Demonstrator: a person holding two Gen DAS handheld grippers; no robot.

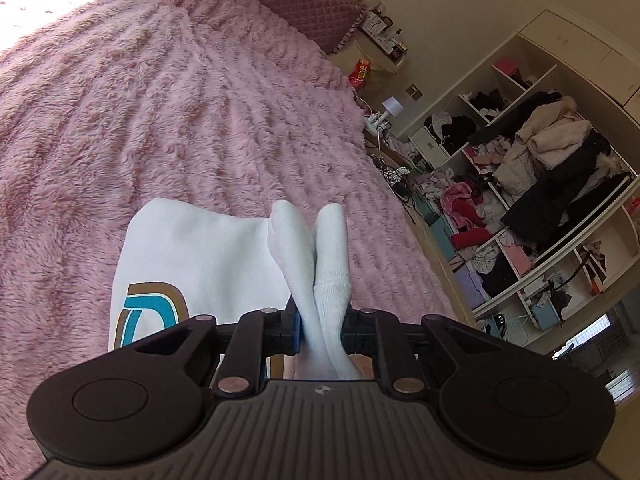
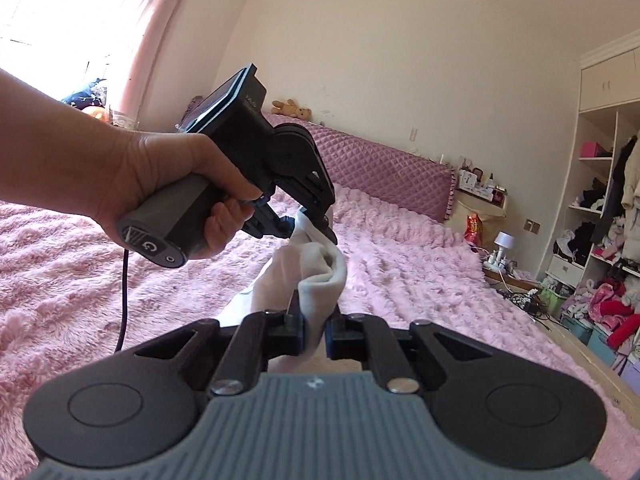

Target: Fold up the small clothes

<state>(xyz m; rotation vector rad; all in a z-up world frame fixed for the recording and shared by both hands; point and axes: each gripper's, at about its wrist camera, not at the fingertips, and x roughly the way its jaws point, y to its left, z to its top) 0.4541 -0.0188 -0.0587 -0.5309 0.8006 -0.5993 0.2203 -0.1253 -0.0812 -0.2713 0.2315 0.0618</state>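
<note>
Left tongs (image 1: 320,328) clamp the pair of white socks (image 1: 316,248) at the cuff end. Right tongs (image 2: 314,330) grip the same pair, apparently to double it over. Socks held above the bed (image 1: 160,100), near its right edge, over a folded white garment (image 1: 192,256).

Bright daylight from blown-out window (image 2: 52,12), soft shadows on bedspread (image 1: 160,100), fisheye-curved dark corners
</note>
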